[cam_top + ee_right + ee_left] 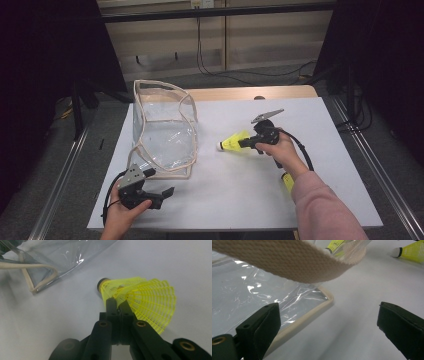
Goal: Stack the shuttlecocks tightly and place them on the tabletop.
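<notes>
Table: a white flat board carries everything; it is the largest thing here.
Bag: a clear plastic bag with beige woven trim stands open at the left half of the table, its mouth upward; the beige strap hangs across the left gripper view.
Shuttlecock: a yellow plastic mesh shuttlecock with a white cork tip is to the right of the bag, apart from it, tip toward the bag.
Second shuttlecock: another yellow piece lies beside the right forearm (partly hidden, so I cannot tell its full shape).
Step in hand: I judge the grasp is done and the carrying to the bag is not yet begun.
Next move: it calls for lifting the shuttlecock above the bag rim and releasing it inside; the thin skirt may bend under the pinch.
Right gripper: jaws pressed together on the mesh skirt of the shuttlecock.
Left gripper: jaws wide apart, holding nothing, low near the bag's front corner.
Pose: right forearm in a pink sleeve reaches forward and left; the left hand rests near the table's front edge.
</notes>
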A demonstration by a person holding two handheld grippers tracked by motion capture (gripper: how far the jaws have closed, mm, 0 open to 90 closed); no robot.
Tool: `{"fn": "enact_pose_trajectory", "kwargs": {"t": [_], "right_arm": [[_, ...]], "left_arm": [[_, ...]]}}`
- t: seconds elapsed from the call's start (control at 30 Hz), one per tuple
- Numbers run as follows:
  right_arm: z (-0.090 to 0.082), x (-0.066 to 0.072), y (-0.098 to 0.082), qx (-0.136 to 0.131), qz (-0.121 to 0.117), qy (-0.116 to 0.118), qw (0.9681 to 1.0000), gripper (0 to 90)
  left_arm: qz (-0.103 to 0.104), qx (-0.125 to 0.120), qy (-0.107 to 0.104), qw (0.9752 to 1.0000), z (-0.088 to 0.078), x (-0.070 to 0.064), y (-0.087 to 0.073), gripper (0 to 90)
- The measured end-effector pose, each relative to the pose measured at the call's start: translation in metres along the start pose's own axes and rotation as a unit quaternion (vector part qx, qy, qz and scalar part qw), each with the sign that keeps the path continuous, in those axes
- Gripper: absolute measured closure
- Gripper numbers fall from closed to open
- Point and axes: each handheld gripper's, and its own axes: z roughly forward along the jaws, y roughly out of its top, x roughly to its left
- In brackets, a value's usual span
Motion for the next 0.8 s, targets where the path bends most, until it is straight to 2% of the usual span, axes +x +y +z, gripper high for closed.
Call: {"fn": "enact_pose_trajectory", "kwargs": {"t": [0.33,0.5,0.57,0.6,0.8], "right_arm": [[0.0003,-0.0003,0.0000,-0.004,0.001,0.003,1.0000,89.8],[0.0006,0.0009,0.0008,-0.011,0.003,0.009,0.9999,89.8],[0.0010,0.0006,0.0005,-0.009,0.003,0.008,0.9999,89.7],[0.0013,0.0007,0.0003,-0.010,0.002,0.007,0.9999,89.7],[0.0030,-0.0011,-0.0004,-0.005,0.000,0.008,1.0000,89.5]], "left_arm": [[0.004,0.003,0.002,1.0000,-0.0003,0.0001,0.0002,5.0],[-0.001,-0.002,0.000,1.0000,0.0002,0.0000,-0.0002,5.0],[-0.009,-0.009,-0.001,0.9999,0.0007,-0.0011,-0.0002,5.0],[0.000,-0.001,0.000,1.0000,0.0000,0.0000,-0.0001,5.0],[-0.002,-0.003,-0.002,1.0000,-0.0001,0.0004,-0.0003,5.0]]}}
